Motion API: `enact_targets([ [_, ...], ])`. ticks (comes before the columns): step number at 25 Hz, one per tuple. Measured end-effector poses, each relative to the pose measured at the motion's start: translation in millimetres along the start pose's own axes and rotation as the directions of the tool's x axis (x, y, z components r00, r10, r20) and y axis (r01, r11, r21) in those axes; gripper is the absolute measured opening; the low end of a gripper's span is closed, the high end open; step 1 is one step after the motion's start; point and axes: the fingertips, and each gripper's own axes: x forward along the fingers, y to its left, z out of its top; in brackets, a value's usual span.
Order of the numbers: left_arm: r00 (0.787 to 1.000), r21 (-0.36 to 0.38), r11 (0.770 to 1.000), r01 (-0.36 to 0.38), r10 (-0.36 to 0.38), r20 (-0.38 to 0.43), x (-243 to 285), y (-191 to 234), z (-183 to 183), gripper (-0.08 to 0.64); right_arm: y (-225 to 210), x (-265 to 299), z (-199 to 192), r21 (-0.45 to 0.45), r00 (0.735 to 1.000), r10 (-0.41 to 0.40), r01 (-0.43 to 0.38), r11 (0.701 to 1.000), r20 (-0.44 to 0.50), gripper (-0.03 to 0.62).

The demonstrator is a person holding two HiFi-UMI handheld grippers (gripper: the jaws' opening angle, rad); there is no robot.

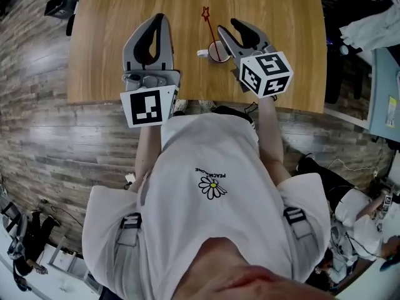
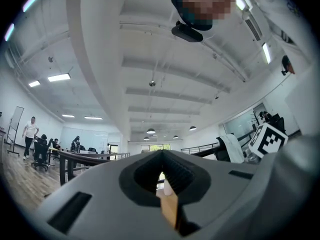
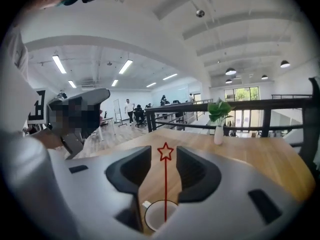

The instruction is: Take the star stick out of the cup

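Observation:
A thin red star stick (image 1: 209, 27) stands tilted in a white cup (image 1: 218, 52) on the wooden table (image 1: 281, 42), star end up and away from me. My right gripper (image 1: 232, 37) sits over the cup. In the right gripper view its jaws stand open on either side of the star stick (image 3: 165, 179), pads apart from it, with the cup (image 3: 159, 215) below. My left gripper (image 1: 155, 22) hangs to the left of the cup, shut and empty. The left gripper (image 2: 161, 156) view looks up at the ceiling.
The table's near edge (image 1: 187, 100) runs just under both grippers, with wood-look floor around it. A potted plant in a white vase (image 3: 218, 123) stands toward the table's far end. Black railings and distant people at desks lie beyond.

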Motion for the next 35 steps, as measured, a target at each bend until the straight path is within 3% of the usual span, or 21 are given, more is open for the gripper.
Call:
enact_targets([
  [10,0.996,-0.004,0.999,-0.053,0.053,-0.070,0,5,-19,0.017,-8,46,-73,0.093,0.961,0.137,-0.118,0.989,-0.239,0.140],
  [18,0.992,-0.007,0.996,-0.084,0.083,-0.097,-10,15,-30,0.017,-4,57,-102,0.075,0.925,0.157,-0.139,0.987,-0.345,0.103],
  [24,0.989,-0.007,0.995,-0.103,0.101,-0.105,-11,18,-32,0.017,-6,60,-112,0.077,0.909,0.156,-0.137,0.988,-0.387,0.014],
  [35,0.989,-0.015,0.994,-0.111,0.109,-0.099,-8,22,-34,0.017,-8,58,-103,0.127,0.930,0.154,-0.117,0.985,-0.335,0.011],
])
